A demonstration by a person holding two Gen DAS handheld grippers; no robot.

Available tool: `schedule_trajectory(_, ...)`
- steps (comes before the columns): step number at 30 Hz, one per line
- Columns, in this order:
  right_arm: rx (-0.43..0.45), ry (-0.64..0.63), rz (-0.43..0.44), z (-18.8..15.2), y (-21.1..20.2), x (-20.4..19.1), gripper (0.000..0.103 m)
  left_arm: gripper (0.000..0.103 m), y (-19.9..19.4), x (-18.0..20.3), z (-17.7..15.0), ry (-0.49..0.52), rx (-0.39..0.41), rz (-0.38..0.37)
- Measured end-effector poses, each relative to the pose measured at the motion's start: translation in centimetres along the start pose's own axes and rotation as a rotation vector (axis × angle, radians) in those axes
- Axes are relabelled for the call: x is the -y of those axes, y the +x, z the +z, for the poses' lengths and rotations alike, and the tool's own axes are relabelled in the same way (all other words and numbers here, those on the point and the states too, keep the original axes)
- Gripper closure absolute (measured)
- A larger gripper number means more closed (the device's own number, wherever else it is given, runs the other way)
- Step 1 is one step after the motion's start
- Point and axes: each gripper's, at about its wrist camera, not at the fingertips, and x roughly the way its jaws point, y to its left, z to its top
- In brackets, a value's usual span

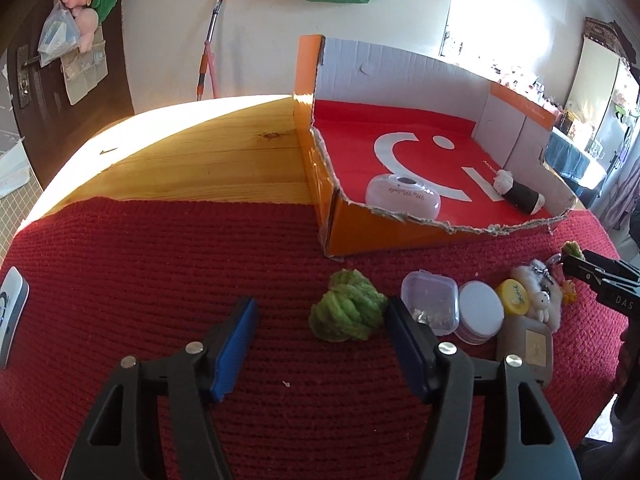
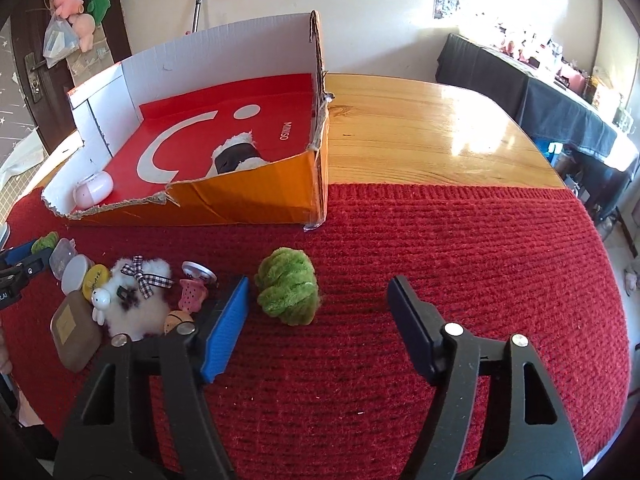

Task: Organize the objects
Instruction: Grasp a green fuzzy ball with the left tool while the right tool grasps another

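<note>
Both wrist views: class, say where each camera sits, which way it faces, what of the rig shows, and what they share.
Left wrist: behind the open left tongs, facing a green pompom and the box; right tongs at the right edge.
Right wrist: behind the open right tongs, facing another green pompom.
Shared: box, red knitted cloth, trinket cluster.

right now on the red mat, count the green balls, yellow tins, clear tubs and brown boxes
green balls: 2
yellow tins: 1
clear tubs: 1
brown boxes: 1
total: 5
</note>
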Motion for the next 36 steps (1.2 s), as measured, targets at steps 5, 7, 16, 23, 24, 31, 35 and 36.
schedule_trajectory(5, 0.001, -0.012, 0.015, -0.1, 0.0, -0.1, 0.056, 0.056, 0.0, 0.4, 0.0, 0.021, 0.001, -0.015)
schedule_trajectory(7, 0.004, -0.023, 0.024, -0.2, -0.1, -0.3, 0.06, 0.064, 0.0, 0.6, 0.0, 0.028, 0.0, -0.026)
schedule_trajectory(16, 0.015, -0.056, 0.041, -0.3, -0.4, -1.0, 0.076, 0.069, -0.4, 0.8, 0.1, 0.024, 0.004, -0.037)
schedule_trajectory(23, 0.044, -0.051, 0.051, -0.1, -1.4, -0.9, 0.077, 0.069, -1.9, 0.7, 0.5, 0.023, 0.048, -0.038)
schedule_trajectory(24, 0.048, -0.051, 0.052, 0.0, -1.6, -0.9, 0.077, 0.069, -2.2, 0.7, 0.6, 0.025, 0.054, -0.039)
schedule_trajectory(31, 0.054, -0.044, 0.052, 0.1, -2.0, -1.0, 0.077, 0.069, -2.6, 0.9, 0.8, 0.029, 0.064, -0.042)
schedule_trajectory(35, 0.056, -0.045, 0.054, 0.1, -2.1, -1.0, 0.077, 0.069, -2.6, 0.9, 0.8, 0.028, 0.065, -0.041)
schedule_trajectory(36, 0.058, -0.044, 0.055, 0.1, -2.2, -1.0, 0.077, 0.069, -2.7, 0.9, 0.8, 0.027, 0.068, -0.042)
